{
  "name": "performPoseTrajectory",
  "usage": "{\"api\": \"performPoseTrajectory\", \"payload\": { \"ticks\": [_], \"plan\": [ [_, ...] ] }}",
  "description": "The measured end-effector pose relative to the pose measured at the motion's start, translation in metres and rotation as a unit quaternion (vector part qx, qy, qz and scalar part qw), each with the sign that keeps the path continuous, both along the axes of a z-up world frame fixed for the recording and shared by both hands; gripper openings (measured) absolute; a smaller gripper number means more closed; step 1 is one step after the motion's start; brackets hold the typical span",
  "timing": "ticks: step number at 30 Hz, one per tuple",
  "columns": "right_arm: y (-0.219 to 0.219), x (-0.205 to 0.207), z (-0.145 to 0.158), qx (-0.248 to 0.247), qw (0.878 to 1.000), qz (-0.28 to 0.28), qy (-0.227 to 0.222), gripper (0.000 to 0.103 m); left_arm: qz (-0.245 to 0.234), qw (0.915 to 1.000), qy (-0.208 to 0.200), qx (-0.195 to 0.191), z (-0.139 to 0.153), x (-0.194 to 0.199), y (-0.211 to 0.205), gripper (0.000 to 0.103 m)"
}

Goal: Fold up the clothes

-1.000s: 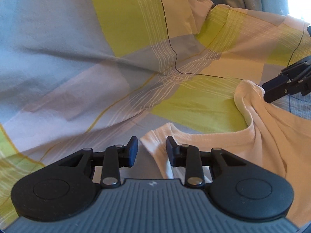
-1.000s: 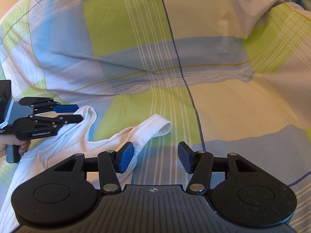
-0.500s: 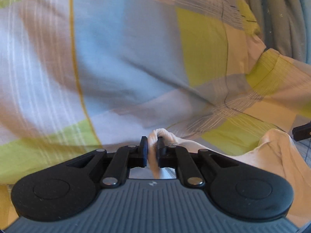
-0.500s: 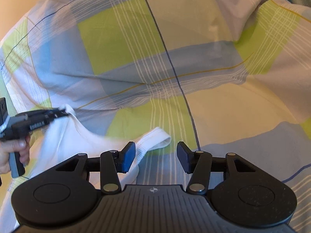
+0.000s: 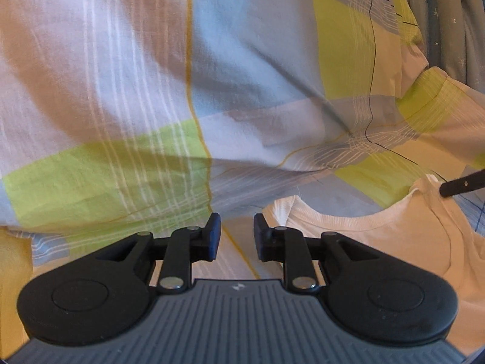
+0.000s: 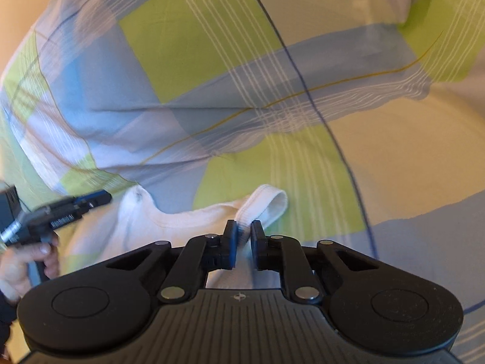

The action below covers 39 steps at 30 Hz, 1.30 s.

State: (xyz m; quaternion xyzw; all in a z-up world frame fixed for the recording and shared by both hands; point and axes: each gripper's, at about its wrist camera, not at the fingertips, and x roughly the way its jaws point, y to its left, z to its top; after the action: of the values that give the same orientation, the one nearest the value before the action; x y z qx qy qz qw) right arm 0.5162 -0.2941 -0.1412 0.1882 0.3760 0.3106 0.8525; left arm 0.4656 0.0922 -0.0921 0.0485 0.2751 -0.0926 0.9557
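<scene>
Item: white sleeveless top (image 6: 169, 224), lying on a checked bed cover (image 6: 212, 60) of green, blue, grey and cream squares; neckline turned toward the far side of the bed

Left wrist view, left to right: checked cover fills the left and centre; left gripper (image 5: 235, 236) at bottom centre, jaws a little apart and just reopened, bare cover between them, no cloth held; the top's nearer strap (image 5: 282, 212) lies just right of the right-hand finger, apart from it; the top (image 5: 409, 242) spreads to the right edge; grey curtain (image 5: 454, 24) at upper right

Right wrist view, left to right: a hand (image 6: 27, 261) on the left gripper's handle at the left edge; white top at centre; right gripper (image 6: 242, 236) has just closed and pinches the top's strap (image 6: 266, 203); cover to the right
</scene>
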Motion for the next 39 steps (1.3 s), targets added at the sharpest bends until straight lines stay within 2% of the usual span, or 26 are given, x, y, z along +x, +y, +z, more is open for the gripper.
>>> {"api": "performPoseTrajectory", "payload": {
  "ticks": [2, 3, 4, 7, 11, 13, 14, 16, 17, 19, 20, 22, 25, 30, 33, 36, 37, 39],
  "plan": [
    [-0.001, 0.004, 0.001, 0.047, 0.999, 0.001, 0.013, 0.010, -0.005, 1.0000, 0.001, 0.001, -0.001, -0.006, 0.000, 0.019],
    [-0.002, 0.006, 0.001, 0.054, 0.998, -0.007, 0.018, 0.010, -0.008, 1.0000, 0.002, 0.001, -0.002, -0.008, -0.001, 0.019],
    [-0.001, 0.006, 0.002, 0.050, 0.998, -0.016, 0.022, 0.015, -0.012, 0.9999, 0.003, 0.002, -0.002, -0.010, -0.002, 0.019],
    [0.005, 0.003, 0.006, 0.002, 0.999, -0.025, 0.022, 0.031, -0.026, 0.9996, 0.001, 0.012, -0.002, -0.018, -0.009, 0.019],
    [0.017, 0.000, 0.008, -0.054, 0.998, -0.013, 0.019, 0.034, -0.047, 0.9987, 0.003, 0.020, -0.002, -0.026, -0.019, 0.019],
    [0.027, 0.003, 0.007, -0.085, 0.996, 0.001, 0.019, 0.030, -0.058, 0.9976, 0.008, 0.039, -0.003, -0.029, -0.026, 0.019],
    [0.035, 0.006, 0.007, -0.109, 0.994, 0.012, 0.020, 0.020, -0.062, 0.9969, 0.007, 0.049, -0.002, -0.031, -0.029, 0.019],
    [0.046, 0.009, 0.010, -0.132, 0.991, 0.032, 0.004, 0.015, -0.068, 0.9961, 0.002, 0.055, 0.000, -0.034, -0.031, 0.019],
    [0.045, 0.012, 0.015, -0.099, 0.994, 0.043, -0.009, 0.010, -0.067, 0.9965, 0.000, 0.051, 0.002, -0.034, -0.030, 0.019],
    [0.032, 0.022, 0.022, 0.017, 0.998, 0.043, -0.029, 0.008, -0.064, 0.9971, 0.001, 0.041, 0.002, -0.032, -0.027, 0.019],
    [0.027, 0.026, 0.023, 0.036, 0.999, 0.024, -0.032, 0.011, -0.064, 0.9972, 0.003, 0.039, 0.001, -0.032, -0.026, 0.019],
    [0.019, 0.034, 0.021, 0.063, 0.998, -0.010, -0.029, 0.027, -0.064, 0.9974, 0.007, 0.034, -0.001, -0.032, -0.024, 0.019],
    [0.020, 0.032, 0.009, 0.024, 1.000, -0.001, -0.005, 0.030, -0.067, 0.9972, 0.012, 0.032, -0.006, -0.033, -0.023, 0.019],
    [0.016, 0.024, -0.003, -0.009, 1.000, -0.003, 0.017, 0.030, -0.071, 0.9969, 0.018, 0.027, -0.013, -0.035, -0.025, 0.019],
    [0.018, 0.032, 0.002, -0.009, 1.000, -0.006, 0.003, 0.027, -0.070, 0.9971, 0.019, 0.025, -0.015, -0.034, -0.026, 0.019],
    [0.012, 0.042, 0.015, 0.024, 0.999, -0.028, -0.031, 0.027, -0.068, 0.9973, 0.021, 0.019, -0.014, -0.034, -0.024, 0.019],
    [0.011, 0.045, 0.018, 0.031, 0.998, -0.033, -0.033, 0.030, -0.068, 0.9973, 0.021, 0.017, -0.013, -0.034, -0.024, 0.019],
    [0.010, 0.041, 0.013, 0.023, 1.000, -0.020, -0.004, 0.039, -0.068, 0.9974, 0.020, 0.016, -0.012, -0.037, -0.023, 0.019]
  ]
}}
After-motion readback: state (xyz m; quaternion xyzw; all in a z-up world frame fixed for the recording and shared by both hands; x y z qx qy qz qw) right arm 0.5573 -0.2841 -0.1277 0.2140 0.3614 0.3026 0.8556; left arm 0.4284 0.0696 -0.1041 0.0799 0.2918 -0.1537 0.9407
